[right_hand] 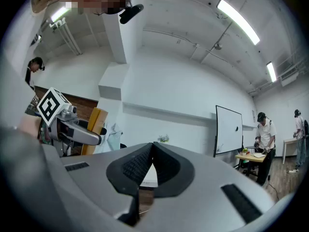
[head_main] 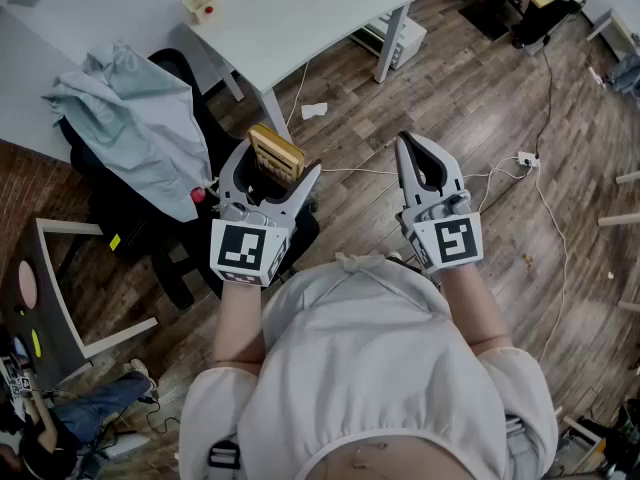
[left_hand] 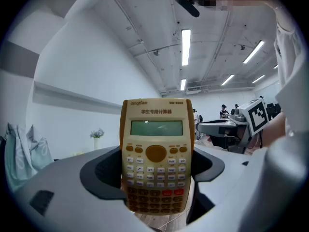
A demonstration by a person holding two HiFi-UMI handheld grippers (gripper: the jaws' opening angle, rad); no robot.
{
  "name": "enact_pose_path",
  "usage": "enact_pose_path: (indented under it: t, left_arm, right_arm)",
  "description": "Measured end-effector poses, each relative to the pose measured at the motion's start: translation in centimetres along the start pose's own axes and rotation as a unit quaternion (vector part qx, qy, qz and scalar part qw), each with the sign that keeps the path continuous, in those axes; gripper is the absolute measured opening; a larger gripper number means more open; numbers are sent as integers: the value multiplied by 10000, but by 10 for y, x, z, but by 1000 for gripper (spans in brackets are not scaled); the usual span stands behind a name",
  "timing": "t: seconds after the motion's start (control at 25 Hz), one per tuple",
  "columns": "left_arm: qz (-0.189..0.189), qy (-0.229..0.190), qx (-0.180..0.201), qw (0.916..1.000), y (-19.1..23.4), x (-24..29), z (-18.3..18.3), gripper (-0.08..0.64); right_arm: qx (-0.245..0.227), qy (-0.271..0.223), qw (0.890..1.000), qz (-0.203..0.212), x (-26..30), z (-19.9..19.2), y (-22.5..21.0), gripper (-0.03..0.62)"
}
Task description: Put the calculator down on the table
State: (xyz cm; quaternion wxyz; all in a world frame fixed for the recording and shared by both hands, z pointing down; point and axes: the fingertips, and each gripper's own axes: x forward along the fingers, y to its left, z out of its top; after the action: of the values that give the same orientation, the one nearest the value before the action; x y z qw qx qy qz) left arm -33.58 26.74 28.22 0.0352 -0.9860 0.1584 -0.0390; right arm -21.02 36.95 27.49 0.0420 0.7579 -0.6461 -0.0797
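Note:
A yellow scientific calculator [head_main: 275, 151] stands upright in the air between the jaws of my left gripper [head_main: 272, 176], which is shut on its lower sides. In the left gripper view the calculator [left_hand: 156, 153] faces the camera, screen at the top, keys below, and fills the gap of the left gripper [left_hand: 156, 175]. My right gripper [head_main: 416, 146] is held level beside it, to its right, shut with nothing in it; its pads [right_hand: 145, 161] meet. The white table [head_main: 300, 28] lies ahead of both grippers. From the right gripper view the calculator [right_hand: 96, 128] shows edge-on at the left.
A black chair draped with a pale blue cloth [head_main: 135, 118] stands to the left. A small yellow box [head_main: 203, 6] sits on the table. Cables and a power strip [head_main: 525, 158] cross the wooden floor at the right. A person [right_hand: 265, 139] works at a far desk.

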Motion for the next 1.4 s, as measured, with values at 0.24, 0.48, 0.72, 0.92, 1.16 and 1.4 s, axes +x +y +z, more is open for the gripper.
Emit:
enact_pose_path:
  t: [0.24,0.48,0.72,0.92,1.16,1.4]
  left_arm:
    - [2,4,27,10000,0,9,-1,413]
    - [-7,13,-38,10000,1,15,-5,413]
    - [63,102,-122,9999,3,30,-11,413]
    - [205,251,-88,9994,5,58,-19,413]
    - [665,463,-39,9967,11,118,-21,413]
    - [1136,514,-80,9922,17,211,-9,413]
  right_arm:
    - [12,12,10000,-5,6,-3,-7,0]
    - [63,36,10000,-4,9,-8,-11,0]
    - [217,143,9996,-97,20,-20,-28,3]
    - [309,185,9994,5,37,-38,-57,3]
    - [471,153,9980,400,81,-64,-116,5]
    - [285,130,9959,852,143,-78,-202,5]
